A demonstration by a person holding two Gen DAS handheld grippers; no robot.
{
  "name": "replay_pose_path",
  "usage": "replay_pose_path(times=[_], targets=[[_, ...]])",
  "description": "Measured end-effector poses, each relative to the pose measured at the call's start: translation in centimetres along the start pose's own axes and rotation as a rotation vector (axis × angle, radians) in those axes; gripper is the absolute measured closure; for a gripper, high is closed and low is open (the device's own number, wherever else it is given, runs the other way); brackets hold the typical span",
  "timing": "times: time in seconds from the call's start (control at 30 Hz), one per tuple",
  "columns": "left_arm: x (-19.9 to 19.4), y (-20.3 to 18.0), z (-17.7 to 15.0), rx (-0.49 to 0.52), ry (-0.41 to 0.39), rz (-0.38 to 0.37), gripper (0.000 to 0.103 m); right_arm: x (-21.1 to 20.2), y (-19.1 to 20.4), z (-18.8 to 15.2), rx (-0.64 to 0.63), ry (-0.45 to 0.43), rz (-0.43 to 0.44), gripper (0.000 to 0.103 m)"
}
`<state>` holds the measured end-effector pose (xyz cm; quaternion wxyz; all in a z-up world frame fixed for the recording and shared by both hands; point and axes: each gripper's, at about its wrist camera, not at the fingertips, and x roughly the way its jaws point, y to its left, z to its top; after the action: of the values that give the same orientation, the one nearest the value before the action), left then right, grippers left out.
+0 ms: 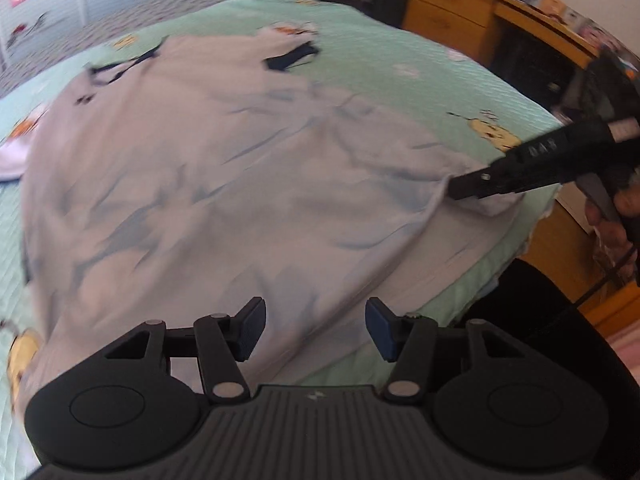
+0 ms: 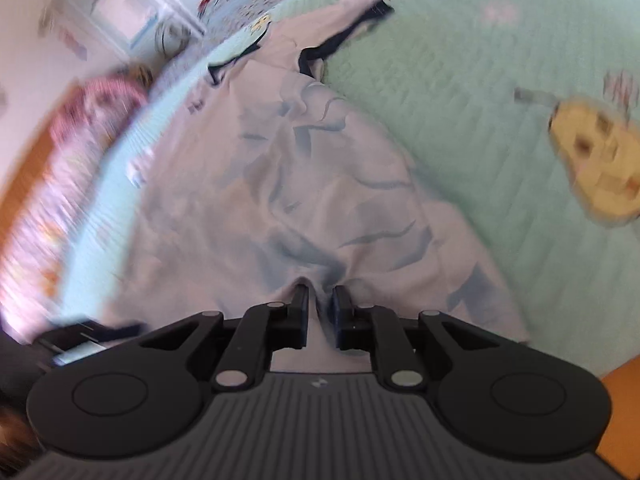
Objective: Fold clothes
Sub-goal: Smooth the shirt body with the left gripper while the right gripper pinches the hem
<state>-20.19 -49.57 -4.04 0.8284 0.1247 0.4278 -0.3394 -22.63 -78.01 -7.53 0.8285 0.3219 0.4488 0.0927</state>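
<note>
A pale, wrinkled shirt (image 1: 240, 180) with dark navy trim (image 1: 288, 60) lies spread on a mint-green bedspread (image 1: 400, 60). My left gripper (image 1: 316, 328) hovers open over the shirt's near hem, with nothing between its pads. My right gripper (image 1: 456, 188) comes in from the right at the shirt's side edge, held by a person's hand (image 1: 612, 216). In the right wrist view the shirt (image 2: 300, 180) runs away from the right gripper (image 2: 320, 304), whose jaws stand almost together with a bunched fold of the fabric pinched between the pads.
The bedspread (image 2: 480, 100) carries yellow cartoon prints (image 2: 592, 168). The bed's edge (image 1: 520, 248) drops off at the right, near a dark rounded seat (image 1: 560, 320). A wooden desk (image 1: 460, 12) with clutter stands beyond the bed. Both views are motion-blurred.
</note>
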Motion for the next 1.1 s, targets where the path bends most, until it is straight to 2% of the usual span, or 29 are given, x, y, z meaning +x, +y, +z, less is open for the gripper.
replay_pose_path(times=[0.07,0.13,0.2,0.23,0.33,0.47,0.6,0.7,0.83,0.9,0.93,0.97,1.03,1.1], targets=[[1.3,0.4,0.7,-0.025,0.013,-0.012,0.045,0.2,-1.3,0.5,0.102,0.014,0.051,0.088],[2.7,0.8,1.5,-0.05,0.027,-0.025,0.049,0.3,-2.4,0.9,0.165,0.0,0.047,0.088],[3.8,1.4,2.1,-0.092,0.039,-0.043,0.049,-0.1,-2.6,1.0,0.154,-0.027,0.021,0.088],[3.9,2.2,2.3,-0.154,0.041,-0.066,0.053,-0.3,-2.6,1.0,0.142,-0.043,0.004,0.088],[4.1,4.6,2.7,-0.325,0.048,-0.13,0.053,-1.8,-0.9,0.2,-0.036,-0.12,-0.108,0.087],[4.7,5.8,3.0,-0.395,0.052,-0.144,0.053,-2.8,2.0,-2.0,-0.338,-0.201,-0.232,0.086],[5.0,6.5,3.0,-0.43,0.05,-0.159,0.052,-2.5,3.9,-4.2,-0.584,-0.142,-0.298,0.076],[5.0,6.8,2.9,-0.44,0.051,-0.165,0.052,-2.2,4.4,-5.2,-0.655,-0.11,-0.302,0.068],[5.1,7.0,2.9,-0.452,0.052,-0.17,0.051,-1.0,5.3,-6.2,-0.746,-0.075,-0.324,0.068],[5.0,7.0,2.8,-0.448,0.051,-0.171,0.051,-0.3,5.6,-6.5,-0.781,-0.091,-0.374,0.068],[5.0,7.0,2.8,-0.446,0.051,-0.17,0.051,0.1,5.8,-6.6,-0.787,-0.106,-0.399,0.069],[5.0,7.0,2.8,-0.443,0.053,-0.17,0.051,0.5,5.7,-6.3,-0.778,-0.113,-0.409,0.076],[4.5,6.8,2.5,-0.423,0.063,-0.168,0.051,0.2,5.4,-5.7,-0.737,-0.123,-0.378,0.102],[3.7,6.7,2.0,-0.389,0.075,-0.166,0.051,-1.2,4.9,-5.2,-0.675,-0.157,-0.343,0.102]])
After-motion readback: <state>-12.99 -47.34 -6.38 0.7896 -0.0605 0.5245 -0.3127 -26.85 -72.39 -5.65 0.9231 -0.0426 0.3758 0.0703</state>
